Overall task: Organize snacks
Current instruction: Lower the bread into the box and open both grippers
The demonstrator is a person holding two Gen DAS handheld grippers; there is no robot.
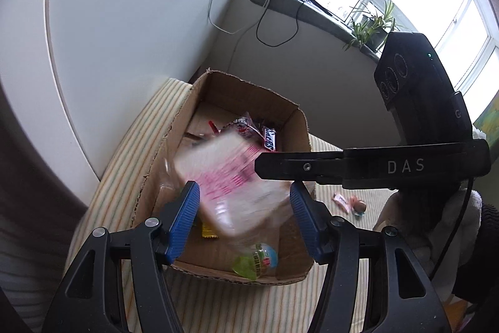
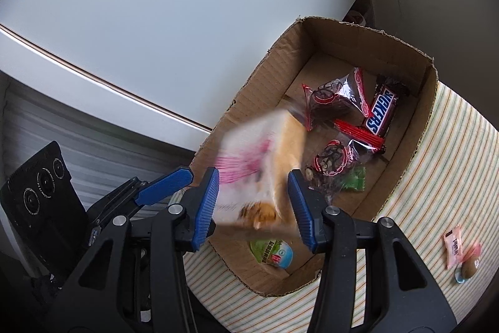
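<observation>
A cardboard box [image 1: 299,127] [image 2: 427,102] sits on a striped cloth. A bagged slice of bread with pink print [image 1: 230,177] [image 2: 265,167] is blurred in mid-air over the box, touching neither gripper. My left gripper [image 1: 244,220] is open just above the box's near end. My right gripper [image 2: 252,203] is open above the box's near left side; it shows in the left wrist view [image 1: 280,167]. Inside the box lie a Snickers bar [image 2: 382,110] [image 1: 270,139], red-printed clear packets [image 2: 336,102], a green packet [image 2: 354,180] and a green-and-blue round snack [image 2: 274,252] [image 1: 255,259].
A pink packet [image 2: 452,245] [image 1: 340,202] and a small brown round snack [image 2: 467,269] [image 1: 359,205] lie on the striped cloth [image 2: 436,177] right of the box. A white cabinet [image 2: 156,21] stands behind the box. A windowsill [image 1: 327,17] holds cables and a plant.
</observation>
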